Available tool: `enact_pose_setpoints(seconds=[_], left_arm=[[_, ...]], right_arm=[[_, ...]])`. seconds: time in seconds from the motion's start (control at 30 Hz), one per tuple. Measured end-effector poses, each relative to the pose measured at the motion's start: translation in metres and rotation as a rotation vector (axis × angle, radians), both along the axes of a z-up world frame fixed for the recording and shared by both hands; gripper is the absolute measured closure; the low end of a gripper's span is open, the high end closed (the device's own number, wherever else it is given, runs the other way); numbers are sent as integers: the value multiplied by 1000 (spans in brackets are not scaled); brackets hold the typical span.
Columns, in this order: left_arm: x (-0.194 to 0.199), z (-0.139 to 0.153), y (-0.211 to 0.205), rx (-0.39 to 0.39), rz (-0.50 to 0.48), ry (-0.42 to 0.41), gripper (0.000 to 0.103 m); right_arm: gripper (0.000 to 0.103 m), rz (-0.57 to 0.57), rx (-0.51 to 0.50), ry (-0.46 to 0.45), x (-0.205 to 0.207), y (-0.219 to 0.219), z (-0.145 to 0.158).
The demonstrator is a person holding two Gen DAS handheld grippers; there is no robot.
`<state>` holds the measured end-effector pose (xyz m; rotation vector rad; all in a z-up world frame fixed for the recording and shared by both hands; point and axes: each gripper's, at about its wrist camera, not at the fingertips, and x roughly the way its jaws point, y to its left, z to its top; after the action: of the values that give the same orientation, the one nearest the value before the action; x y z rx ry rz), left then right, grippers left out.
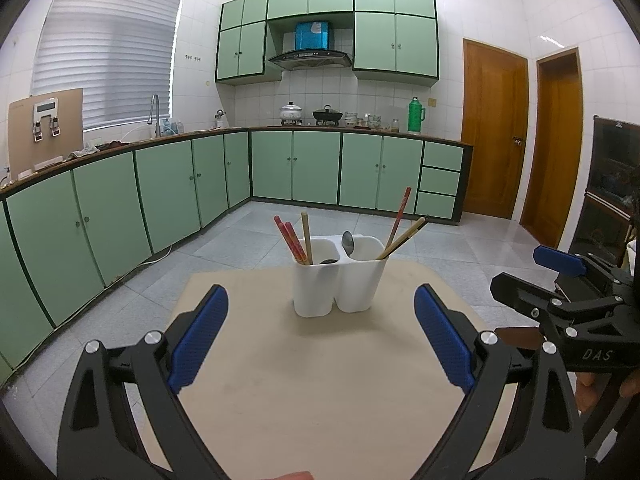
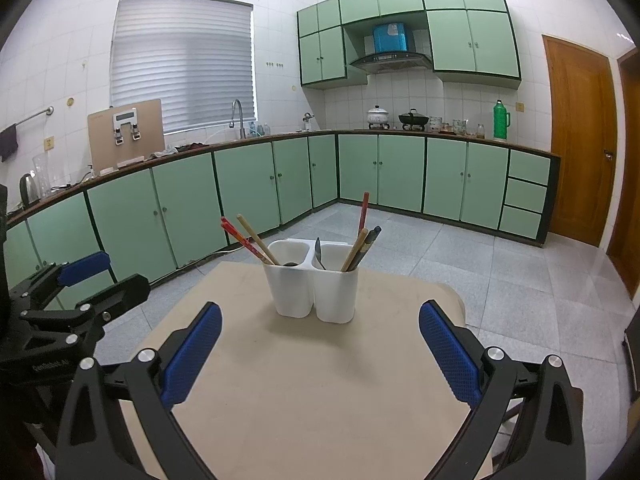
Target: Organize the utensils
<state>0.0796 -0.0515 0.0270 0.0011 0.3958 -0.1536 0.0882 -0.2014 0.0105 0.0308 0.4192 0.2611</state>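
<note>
Both grippers are held wide, empty; light, stiff, slippery chopsticks are best pinched near exposed tops

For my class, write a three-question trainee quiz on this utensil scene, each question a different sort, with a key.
1. True or false: the left gripper holds a chopstick.
2. Which compartment of the white holder holds the spoon that stands above the rim? A) left B) right
3. Fill in: the holder stands on the beige ____.

Key: 1 false, both the left gripper and the right gripper are open and empty. 2 B. 3 table.
</note>
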Motion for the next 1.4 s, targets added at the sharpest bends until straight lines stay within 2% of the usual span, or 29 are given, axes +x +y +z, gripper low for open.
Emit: enact_pose_setpoints(seconds=[1.4], left_arm=[[1,-6,8,-9,3,15,12]], right_arm=[[6,-8,-11,10,2,-1,-9]])
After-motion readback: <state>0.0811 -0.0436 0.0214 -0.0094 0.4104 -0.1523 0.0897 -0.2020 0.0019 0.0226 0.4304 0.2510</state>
